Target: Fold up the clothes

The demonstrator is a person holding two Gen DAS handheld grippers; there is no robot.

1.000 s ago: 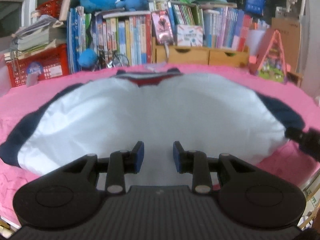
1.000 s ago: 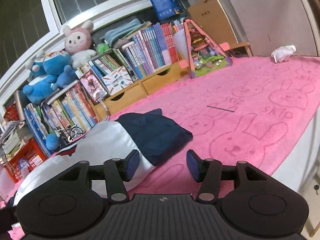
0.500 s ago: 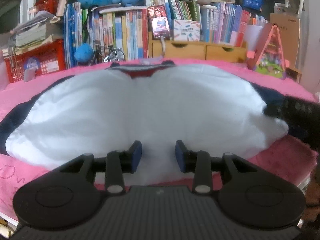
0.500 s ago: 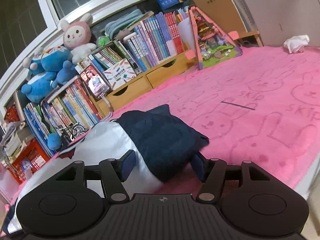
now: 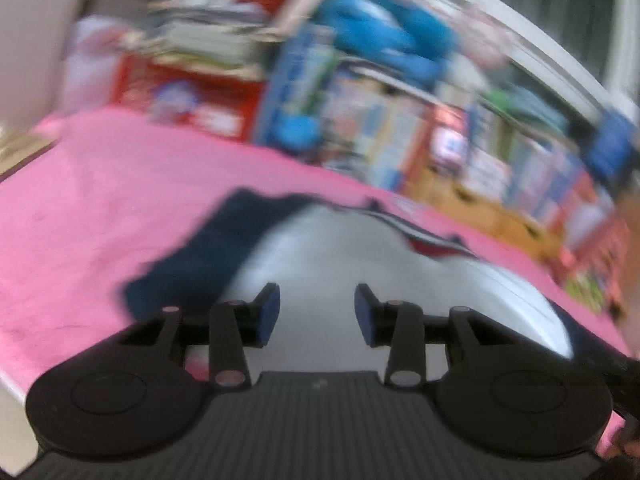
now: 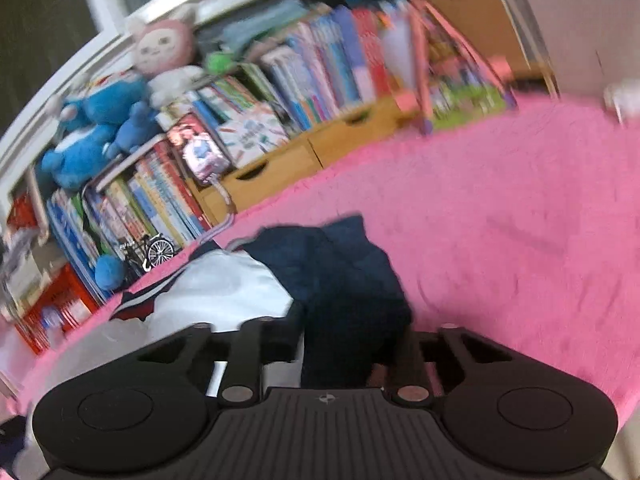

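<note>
Covering the whole worktop, the pink blanket [image 6: 500, 240] runs back to a far edge lined with books [image 6: 320, 60] and wooden drawers [image 6: 272, 168], with a blue plush toy [image 6: 100, 120] and a pink-and-white one [image 6: 164, 52] on top of the books.

On the blanket lies the shirt [image 5: 360, 272], white in the body with navy sleeves and a striped collar [image 5: 432, 240] turned towards the far edge. It reaches across the worktop between my two hands.

My left gripper [image 5: 316, 312] hangs over the white body close to the near edge. The navy left sleeve [image 5: 208, 256] lies up and to the left of my fingers [image 5: 268, 312], spread flat on the blanket. These fingers are parted and easing wider, with nothing between them; whether they touch the cloth below I cannot tell through the blur.

My right gripper [image 6: 352, 360] is at the shirt's other end. The navy right sleeve [image 6: 344, 280] is bunched up and rises out of the gap between my fingers, which are closing in on it with the dark cloth pinched there. The fingertips themselves are hidden under the folds. To the right of that sleeve the blanket lies bare out to the worktop's right edge.
</note>
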